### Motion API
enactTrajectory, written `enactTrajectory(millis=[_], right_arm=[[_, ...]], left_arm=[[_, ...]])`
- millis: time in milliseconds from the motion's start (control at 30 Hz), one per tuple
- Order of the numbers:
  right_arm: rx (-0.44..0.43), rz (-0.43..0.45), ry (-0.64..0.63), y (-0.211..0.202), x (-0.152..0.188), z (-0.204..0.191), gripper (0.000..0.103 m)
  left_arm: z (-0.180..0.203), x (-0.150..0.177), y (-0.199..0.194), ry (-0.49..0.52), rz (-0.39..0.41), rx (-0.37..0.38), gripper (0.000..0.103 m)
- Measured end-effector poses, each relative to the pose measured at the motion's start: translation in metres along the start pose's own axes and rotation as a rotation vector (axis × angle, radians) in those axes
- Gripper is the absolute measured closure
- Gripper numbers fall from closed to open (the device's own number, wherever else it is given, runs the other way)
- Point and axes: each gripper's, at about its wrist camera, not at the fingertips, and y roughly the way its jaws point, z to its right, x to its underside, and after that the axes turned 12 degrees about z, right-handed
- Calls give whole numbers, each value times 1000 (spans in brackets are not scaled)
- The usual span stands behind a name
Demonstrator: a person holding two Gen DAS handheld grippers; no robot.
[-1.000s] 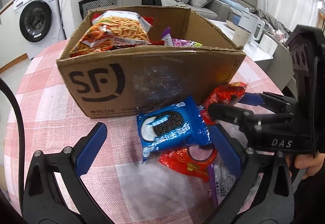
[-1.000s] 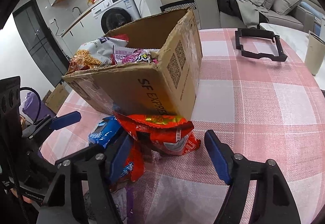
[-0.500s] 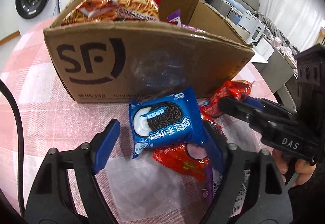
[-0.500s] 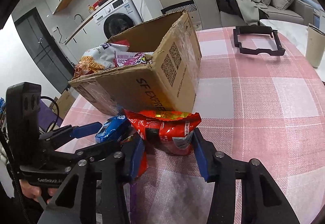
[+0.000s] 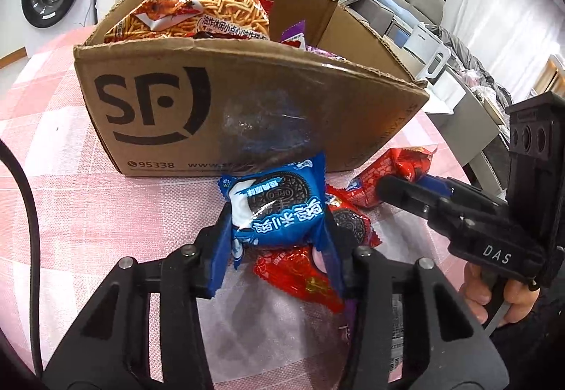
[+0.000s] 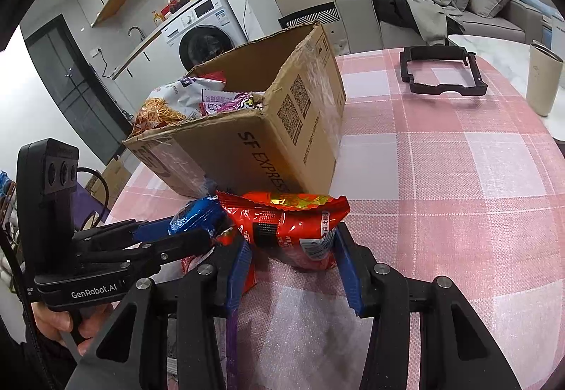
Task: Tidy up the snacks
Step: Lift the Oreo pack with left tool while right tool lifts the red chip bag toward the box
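Both grippers are down at the small heap of snack packets lying on the pink checked table (image 6: 441,185), just in front of the cardboard box (image 5: 219,114). The left gripper (image 5: 275,241) has the blue Oreo packet (image 5: 279,210) between its blue pads, its jaws closing in and already pressing the wrapper on both sides; the packet stands tilted up against the box's front wall, over a red Oreo packet (image 5: 300,280) that lies flat on the table beneath it. The right gripper (image 6: 293,259) has its jaws clamped on a red snack bag (image 6: 293,227), whose crimped top edge rests close to the box's near corner. The box is open at the top and already holds a large bag of noodle sticks (image 5: 197,8) and some purple packets (image 6: 229,102). Each gripper shows in the other's view, side by side, with a hand (image 6: 60,326) on the left handle. Further back on the table lie a black frame (image 6: 441,72) and a pale cup (image 6: 542,82).
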Motion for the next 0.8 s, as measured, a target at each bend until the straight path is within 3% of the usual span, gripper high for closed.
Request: enactTrajectory(millis=[800], right_arm=[[-8,49,-13,-30,-4,-12,56]], left_arm=[[-19,-2,-87,26,133,-77,62]])
